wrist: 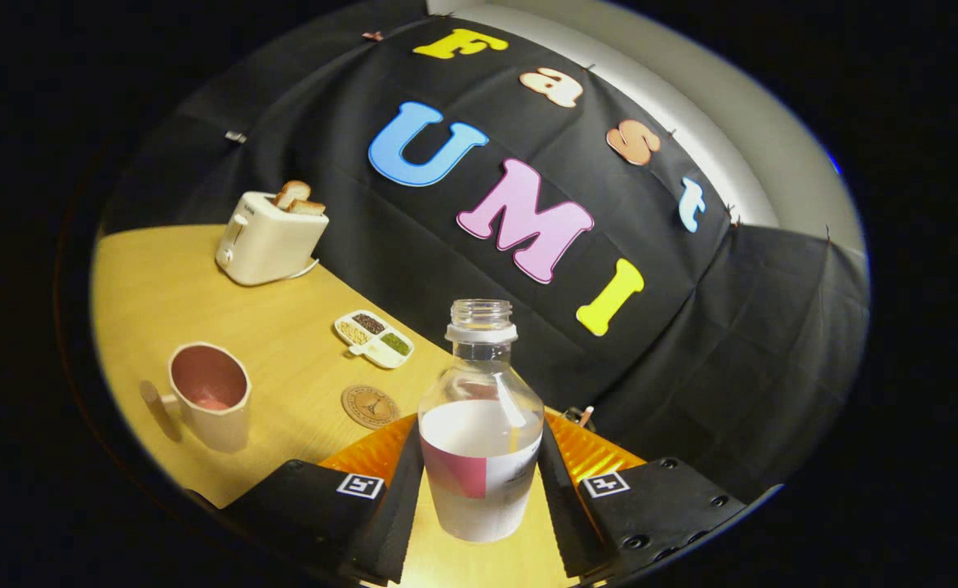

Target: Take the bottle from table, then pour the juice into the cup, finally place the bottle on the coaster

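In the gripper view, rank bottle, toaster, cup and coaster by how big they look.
1. Bottle, held between the tongs; nearness inflates it.
2. Toaster and cup: look alike, unranked.
3. Coaster.

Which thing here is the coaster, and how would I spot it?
Start at the wooden table and find the bottle held between the gripper fingers. Beside it, before the sectioned dish, lies the coaster: the only flat brown disc.
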`<state>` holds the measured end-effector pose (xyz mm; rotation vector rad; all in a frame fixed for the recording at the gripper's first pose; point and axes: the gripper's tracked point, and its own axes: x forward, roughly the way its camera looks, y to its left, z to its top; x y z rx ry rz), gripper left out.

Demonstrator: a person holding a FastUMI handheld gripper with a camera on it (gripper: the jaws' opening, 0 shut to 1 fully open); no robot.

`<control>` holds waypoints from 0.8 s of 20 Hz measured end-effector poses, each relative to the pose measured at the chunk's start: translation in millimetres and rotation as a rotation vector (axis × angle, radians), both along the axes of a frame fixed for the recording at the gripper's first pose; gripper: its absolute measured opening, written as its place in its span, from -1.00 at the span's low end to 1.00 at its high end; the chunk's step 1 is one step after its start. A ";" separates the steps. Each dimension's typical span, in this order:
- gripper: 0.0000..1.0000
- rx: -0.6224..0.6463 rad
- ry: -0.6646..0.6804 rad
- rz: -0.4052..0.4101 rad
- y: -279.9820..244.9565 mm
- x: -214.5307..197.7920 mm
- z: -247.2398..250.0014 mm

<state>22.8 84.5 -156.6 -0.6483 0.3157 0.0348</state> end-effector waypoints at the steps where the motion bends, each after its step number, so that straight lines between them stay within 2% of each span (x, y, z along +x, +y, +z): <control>1: 0.46 -0.057 -0.009 0.030 6.2 1.7 1.6; 6: 0.45 -0.255 -0.051 0.163 36.5 2.9 11.9; 16: 0.45 -0.574 -0.045 0.260 60.8 -1.3 -5.1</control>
